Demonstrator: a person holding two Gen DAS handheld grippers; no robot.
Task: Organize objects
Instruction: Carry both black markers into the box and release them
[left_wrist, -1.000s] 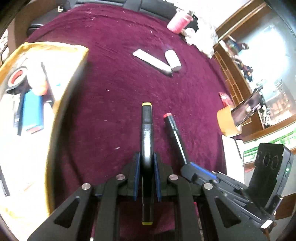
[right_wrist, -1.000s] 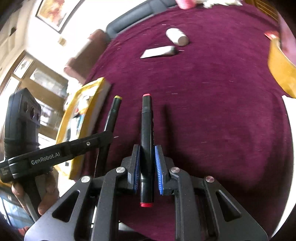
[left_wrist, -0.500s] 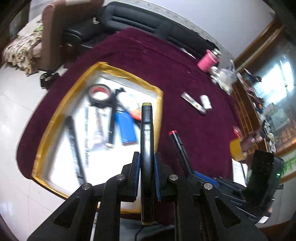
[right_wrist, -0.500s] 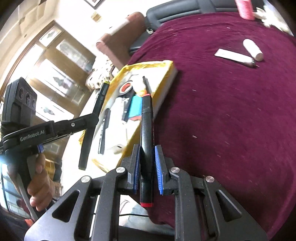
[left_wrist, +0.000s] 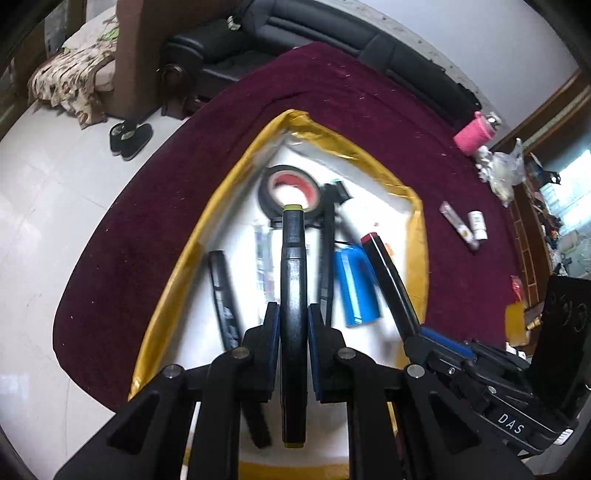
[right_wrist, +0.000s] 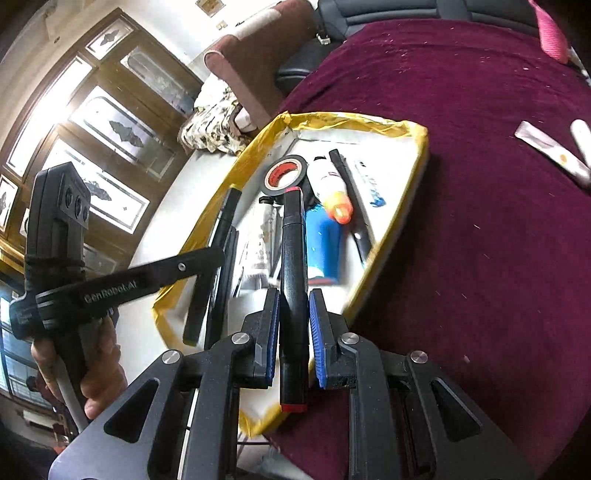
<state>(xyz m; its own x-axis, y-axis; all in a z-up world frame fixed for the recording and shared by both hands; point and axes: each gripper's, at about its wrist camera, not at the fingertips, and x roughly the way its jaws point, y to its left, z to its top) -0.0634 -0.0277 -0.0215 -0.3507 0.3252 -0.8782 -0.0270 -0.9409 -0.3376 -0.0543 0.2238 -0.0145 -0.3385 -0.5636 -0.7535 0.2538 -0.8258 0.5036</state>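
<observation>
My left gripper (left_wrist: 291, 328) pinches the yellow-capped marker (left_wrist: 293, 273), right gripper (right_wrist: 291, 325) the red-capped marker (right_wrist: 293, 258), both over the yellow-rimmed tray (left_wrist: 369, 155). Tape roll (left_wrist: 290, 188) is already in; tube (left_wrist: 460, 225) and small bottle (left_wrist: 477, 223) are left on the cloth.

Bright daylight from the windows (right_wrist: 92, 122) — glare there, motion blur over the tray (left_wrist: 417, 236), fisheye-bent edges.
</observation>
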